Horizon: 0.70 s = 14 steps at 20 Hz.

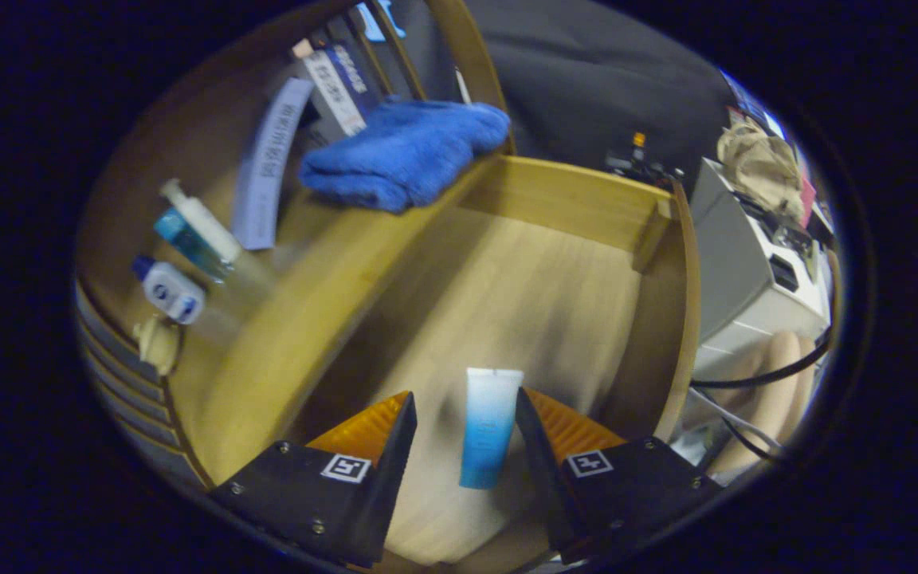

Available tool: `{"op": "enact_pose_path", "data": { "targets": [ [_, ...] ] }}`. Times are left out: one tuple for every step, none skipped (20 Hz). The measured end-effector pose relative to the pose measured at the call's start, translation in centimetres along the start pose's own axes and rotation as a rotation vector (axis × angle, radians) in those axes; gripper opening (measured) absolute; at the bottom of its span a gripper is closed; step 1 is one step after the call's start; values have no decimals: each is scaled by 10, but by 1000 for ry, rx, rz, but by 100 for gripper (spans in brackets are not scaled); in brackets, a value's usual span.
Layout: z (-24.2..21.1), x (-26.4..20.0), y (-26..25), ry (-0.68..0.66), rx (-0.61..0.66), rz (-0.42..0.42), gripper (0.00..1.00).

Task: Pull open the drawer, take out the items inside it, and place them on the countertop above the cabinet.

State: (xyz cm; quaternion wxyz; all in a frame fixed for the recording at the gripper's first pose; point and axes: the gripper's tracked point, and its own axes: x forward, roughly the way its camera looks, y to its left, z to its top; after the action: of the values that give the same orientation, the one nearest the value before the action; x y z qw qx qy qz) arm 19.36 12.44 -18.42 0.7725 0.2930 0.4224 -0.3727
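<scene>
Drawer (570, 203) pulled open, tube (489, 426) inside between parted gripper (463, 422) fingers, nearer the right one; towel (407, 151), bottles (188, 239) on countertop (300, 319) left.

No writing can be made out for certain: the white lettering on the book spines (339, 88) and down the pale flat booklet (268, 171) beside them is smeared by blur, and the print on the small bottle (172, 291) is too small to tell. The gripper (465, 393) carries one square black-and-white marker (346, 468) on each finger, a pattern and not words. Its fingers stand apart with a blue-and-white tube (489, 426) between them, close against the right one, and the tube's face shows no legible print.
</scene>
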Motion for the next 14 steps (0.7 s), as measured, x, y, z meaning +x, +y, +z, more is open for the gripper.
{"op": "enact_pose_path", "data": {
  "targets": [
    [-9,6,0,50,37,-19,72],
    [-16,16,0,101,66,-28,70],
    [-22,25,2,143,87,-30,69],
    [-28,29,1,181,94,-43,68],
    [-26,32,-7,183,76,-83,67],
    [-25,36,-11,187,55,-115,67],
    [-28,41,-14,202,34,-147,66],
    [-34,46,-17,228,15,-160,66],
    [-32,49,-16,235,-2,-167,66],
    [-32,43,-12,219,0,-157,66],
    [-32,48,-13,238,-16,-157,62],
    [-30,43,-15,210,-58,-160,57],
    [-30,47,-7,201,-47,-124,52],
    [-31,48,-4,196,-27,-92,47]
  ]
}}
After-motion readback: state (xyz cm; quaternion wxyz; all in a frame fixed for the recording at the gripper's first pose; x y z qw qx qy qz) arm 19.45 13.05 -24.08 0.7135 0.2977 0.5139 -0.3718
